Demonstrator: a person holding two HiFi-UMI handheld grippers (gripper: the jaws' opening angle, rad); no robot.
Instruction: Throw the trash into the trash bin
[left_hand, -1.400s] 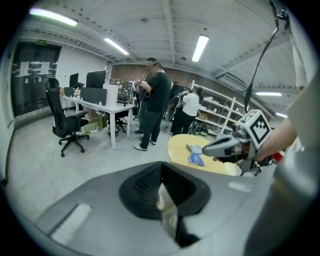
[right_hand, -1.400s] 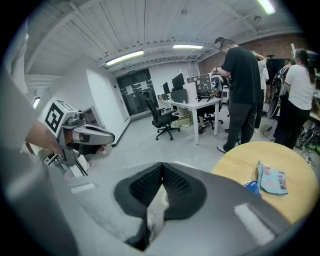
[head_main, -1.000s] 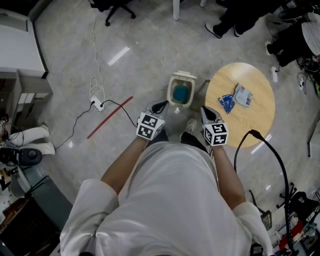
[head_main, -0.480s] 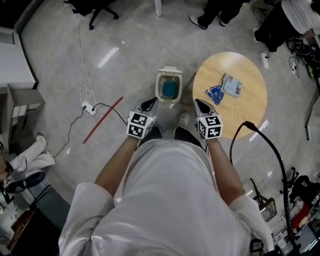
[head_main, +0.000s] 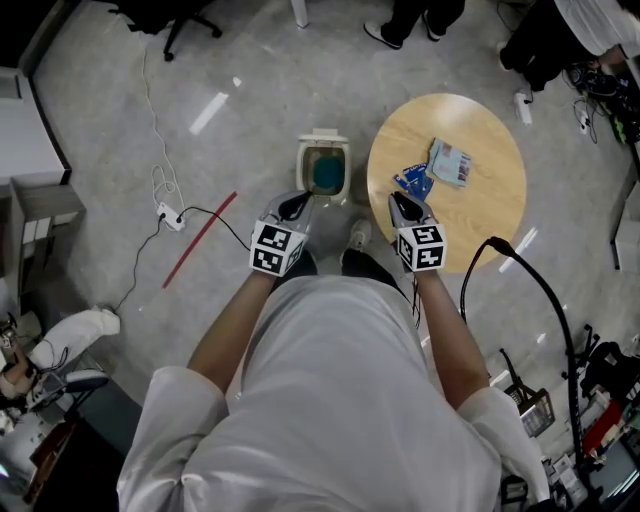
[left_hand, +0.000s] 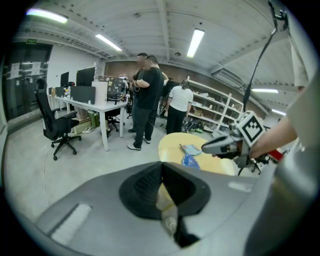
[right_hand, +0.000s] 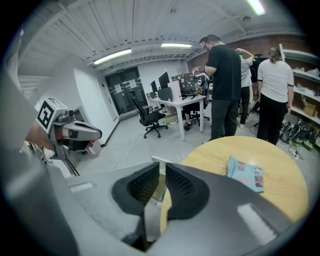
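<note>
Grey polished flooring is filling most of the head view, with a round wooden table (head_main: 490, 215) standing at the right and a small cream trash bin (head_main: 323, 150) sitting on the floor just off the table's left edge, its top open and showing blue inside. Two pieces of trash are lying on the table: a crumpled blue wrapper (head_main: 412, 183) near the left edge, on the bin's side, and a pale blue packet (head_main: 452, 163) just beside it toward the middle.

Judging by this, the pick-up is only beginning – nothing is being carried. The right gripper (head_main: 400, 200) is hovering at the table's near-left edge, close to the wrapper; its jaws are opening, with a narrow gap and nothing between them. The left gripper (head_main: 295, 203) is hanging near the bin with its jaws pressed together on nothing.

Next, the right gripper is probably needing a wider spread and a short reach forward and down – the wrapper is lying flat, so catching a raised crease looks wisest.

No writing is proving readable: the packets' print is too small, and the grippers' cubes are bearing only black-and-white square patterns
</note>
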